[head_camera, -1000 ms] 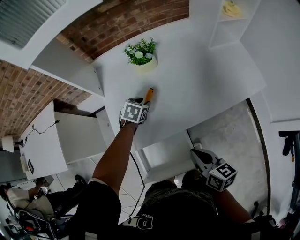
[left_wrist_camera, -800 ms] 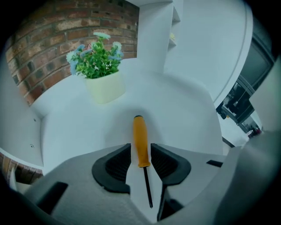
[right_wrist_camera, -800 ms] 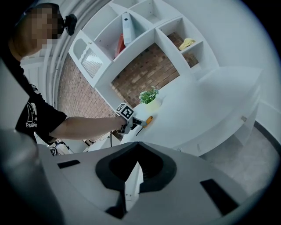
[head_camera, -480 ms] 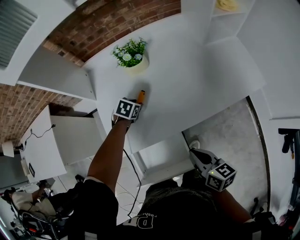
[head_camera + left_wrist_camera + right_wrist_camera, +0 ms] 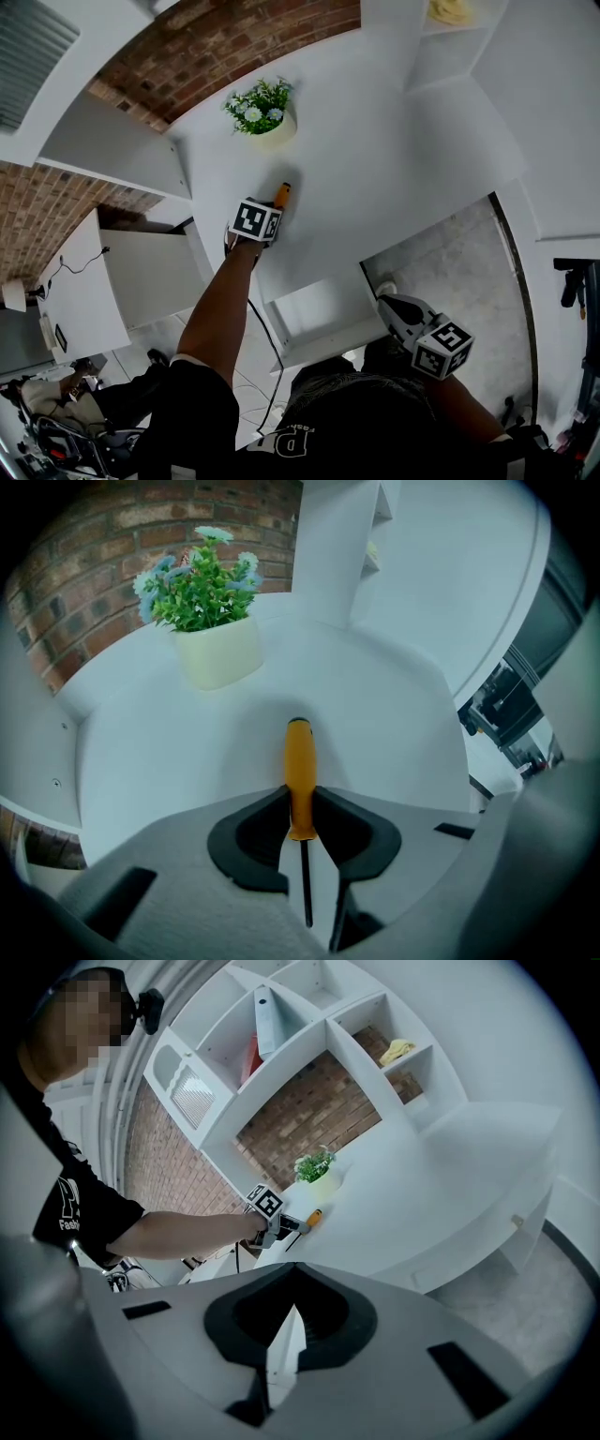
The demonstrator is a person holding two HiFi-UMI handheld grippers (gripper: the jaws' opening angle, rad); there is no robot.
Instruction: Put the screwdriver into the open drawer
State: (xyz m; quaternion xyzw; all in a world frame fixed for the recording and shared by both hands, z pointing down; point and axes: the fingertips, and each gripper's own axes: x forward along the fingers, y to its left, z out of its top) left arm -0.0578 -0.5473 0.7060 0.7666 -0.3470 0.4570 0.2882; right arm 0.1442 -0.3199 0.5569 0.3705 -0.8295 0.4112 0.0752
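head view, looking steeply down on a white counter [image 5: 375, 169] with a brick wall [image 5: 216, 47] at the upper left. left of centre, a bare arm [image 5: 225, 309] reaches up the frame to the left claw [image 5: 270, 210], which is tipped down onto the counter. the screwdriver [image 5: 280, 195] lies flat on the counter at that claw's tip, with its orange handle pointing up the frame. in the left gripper view the claw's jaws are closing around the lower part of the handle [image 5: 299, 771], their tips against both of its sides, and the dark shaft runs back between them. above it, near the wall, stands a small potted plant [image 5: 258, 108] in a pale pot, well apart from the screwdriver. below the counter's edge, at lower centre, the open drawer [image 5: 309, 309] sticks out. just to its right the right claw [image 5: 386, 304] hangs near the drawer's corner; in the right gripper view its jaws are together, with nothing between them.
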